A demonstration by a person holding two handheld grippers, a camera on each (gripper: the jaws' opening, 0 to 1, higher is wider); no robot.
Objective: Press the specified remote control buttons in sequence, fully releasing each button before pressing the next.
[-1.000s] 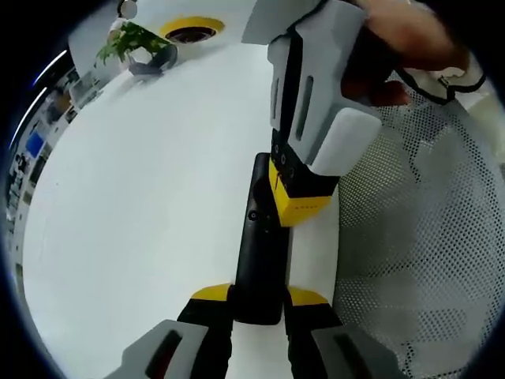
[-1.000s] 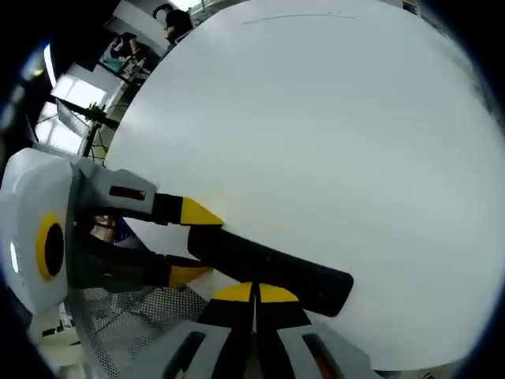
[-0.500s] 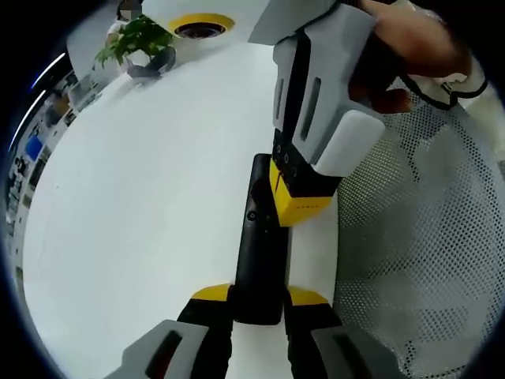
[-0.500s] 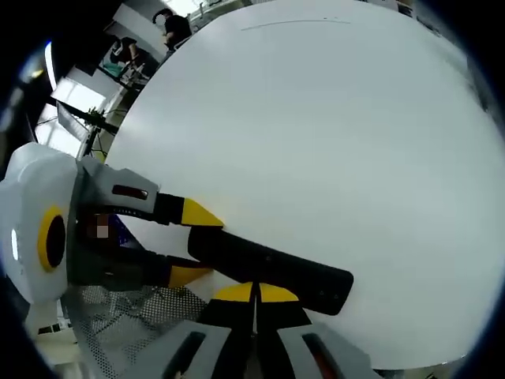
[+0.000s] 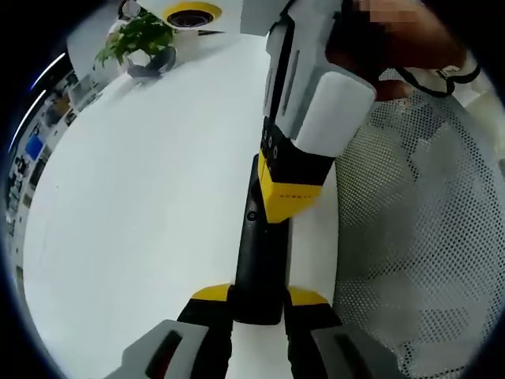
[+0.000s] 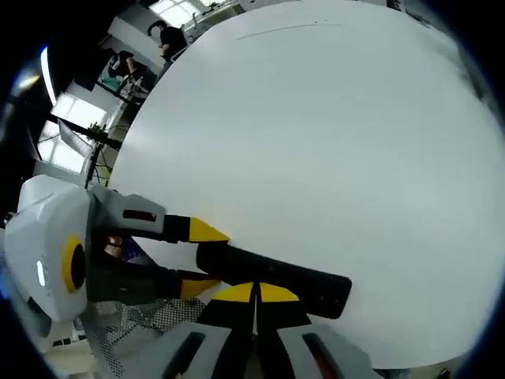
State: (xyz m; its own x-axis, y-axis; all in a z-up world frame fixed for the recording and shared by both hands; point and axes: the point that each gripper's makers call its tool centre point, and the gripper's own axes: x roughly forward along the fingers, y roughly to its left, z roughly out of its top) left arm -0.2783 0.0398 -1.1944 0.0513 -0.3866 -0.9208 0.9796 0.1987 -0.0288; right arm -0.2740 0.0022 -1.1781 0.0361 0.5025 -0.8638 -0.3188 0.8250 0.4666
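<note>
A long black remote [image 5: 258,260] lies over the white table [image 5: 142,205]. My left gripper [image 5: 258,296] is shut on its near end, one yellow tip on each side. My right gripper [image 5: 288,207] comes down from the upper right in a hand, its yellow tips shut together against the remote's upper half. In the right gripper view, those shut tips [image 6: 255,292] meet the remote [image 6: 272,272] at mid-length. The left gripper [image 6: 201,259] reaches in from the left and clasps the remote's left end. The buttons under the tips are hidden.
A potted plant [image 5: 138,43] and a yellow ring [image 5: 189,12] stand at the table's far side. A white mesh chair [image 5: 418,237] lies beyond the table's right edge. People [image 6: 166,35] stand far off past the table.
The right gripper has shifted a little along the remote and looms larger in the left gripper view. The remote has stayed in the left jaws.
</note>
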